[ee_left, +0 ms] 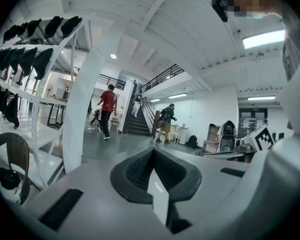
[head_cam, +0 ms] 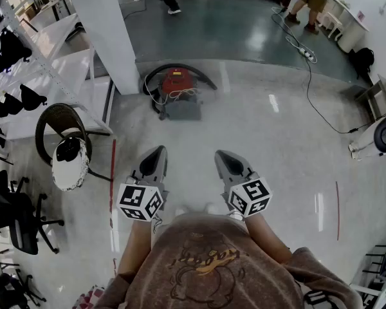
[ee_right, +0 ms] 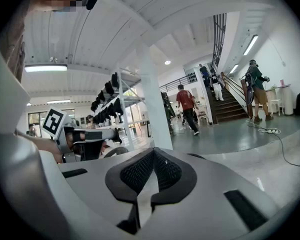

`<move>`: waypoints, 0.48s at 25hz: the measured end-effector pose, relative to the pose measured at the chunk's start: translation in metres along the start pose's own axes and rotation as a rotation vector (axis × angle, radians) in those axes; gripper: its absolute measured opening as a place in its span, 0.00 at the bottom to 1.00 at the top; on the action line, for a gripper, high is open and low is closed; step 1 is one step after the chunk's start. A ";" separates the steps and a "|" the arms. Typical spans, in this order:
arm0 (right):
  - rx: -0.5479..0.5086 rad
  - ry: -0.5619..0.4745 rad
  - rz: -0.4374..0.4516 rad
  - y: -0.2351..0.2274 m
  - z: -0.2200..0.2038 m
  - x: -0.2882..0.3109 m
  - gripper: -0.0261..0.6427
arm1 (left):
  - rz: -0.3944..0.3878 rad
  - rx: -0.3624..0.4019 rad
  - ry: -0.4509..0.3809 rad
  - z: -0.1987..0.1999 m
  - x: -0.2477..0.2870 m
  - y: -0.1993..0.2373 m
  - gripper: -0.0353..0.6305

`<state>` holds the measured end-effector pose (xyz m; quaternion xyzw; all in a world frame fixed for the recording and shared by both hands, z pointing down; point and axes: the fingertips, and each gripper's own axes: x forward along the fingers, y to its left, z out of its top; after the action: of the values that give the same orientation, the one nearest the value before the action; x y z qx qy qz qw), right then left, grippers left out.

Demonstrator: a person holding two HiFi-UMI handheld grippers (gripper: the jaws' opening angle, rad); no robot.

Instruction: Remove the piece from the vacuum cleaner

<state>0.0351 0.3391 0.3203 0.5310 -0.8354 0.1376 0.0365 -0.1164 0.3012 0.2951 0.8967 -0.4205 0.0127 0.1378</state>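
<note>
A red and grey vacuum cleaner sits on the floor ahead of me, beside a white pillar, with its black hose curled around it and a pale cord on top. My left gripper and right gripper are held side by side in front of my body, well short of the vacuum, pointing toward it. Both are shut with nothing between the jaws. In the left gripper view the jaws meet tip to tip. In the right gripper view the jaws also meet. Neither gripper view shows the vacuum.
A white pillar stands left of the vacuum. White shelving with dark items, a round wicker chair and office chairs line the left. A power cable runs across the floor on the right. People walk at the back near stairs.
</note>
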 end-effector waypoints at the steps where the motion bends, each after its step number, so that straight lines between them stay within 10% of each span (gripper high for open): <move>1: 0.010 -0.016 0.006 0.001 0.003 0.001 0.04 | 0.001 -0.005 -0.003 0.002 -0.001 0.001 0.06; 12: 0.078 -0.062 -0.065 0.004 0.009 0.019 0.04 | -0.018 -0.031 0.006 -0.009 -0.003 0.038 0.06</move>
<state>0.0238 0.3214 0.3149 0.5630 -0.8123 0.1523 -0.0056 -0.1464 0.2823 0.3127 0.8981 -0.4123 0.0078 0.1530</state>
